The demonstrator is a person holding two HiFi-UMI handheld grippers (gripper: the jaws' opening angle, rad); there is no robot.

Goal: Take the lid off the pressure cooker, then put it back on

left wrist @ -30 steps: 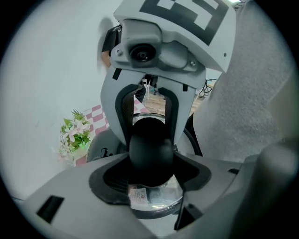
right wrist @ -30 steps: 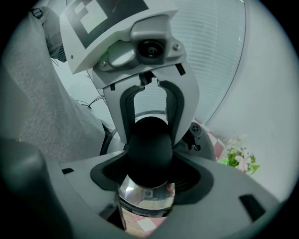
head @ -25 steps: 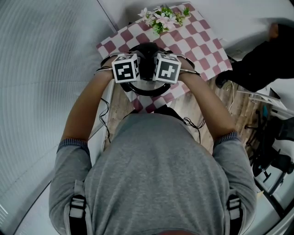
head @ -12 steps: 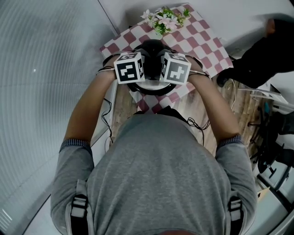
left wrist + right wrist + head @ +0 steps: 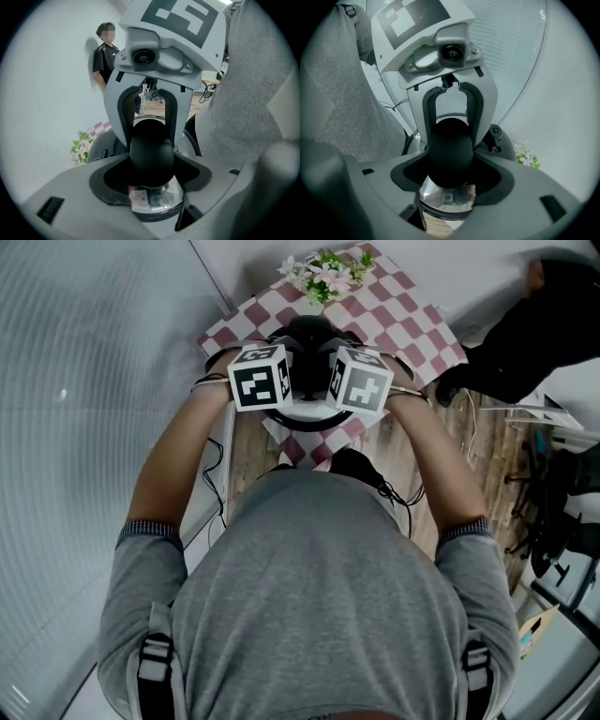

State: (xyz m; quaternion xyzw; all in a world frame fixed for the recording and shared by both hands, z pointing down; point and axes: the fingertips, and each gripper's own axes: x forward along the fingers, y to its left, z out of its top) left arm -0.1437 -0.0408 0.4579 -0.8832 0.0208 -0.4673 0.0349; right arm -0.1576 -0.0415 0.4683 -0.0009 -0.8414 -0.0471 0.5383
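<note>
Right now both grippers meet over the pressure cooker (image 5: 302, 424), which stands on a tabletop (image 5: 412, 329) covered with a red-and-white checked cloth. The left gripper (image 5: 151, 174) is clamped on the round black knob (image 5: 151, 149) of the lid (image 5: 157, 200), with 1 dark pad pressed against each side of it. The right gripper (image 5: 451, 176) pinches the same knob from the opposite side, so the 2 face each other across it, and each gripper view shows the other gripper's pale arms reaching down around the knob. Below the knob the lid shows as shiny metal with a small label stuck on it. Whether the lid sits on the pot or hangs just above it cannot be told. From the head view the 2 marker cubes, left (image 5: 260, 377) and right (image 5: 361, 381), lie close together above the cooker and hide most of it. A bunch of white and pink flowers (image 5: 323, 276) lies at the far edge of the cloth. Wooden floor (image 5: 422, 451) shows beside the tabletop, and a person in dark clothes (image 5: 105, 56) stands by the wall.
</note>
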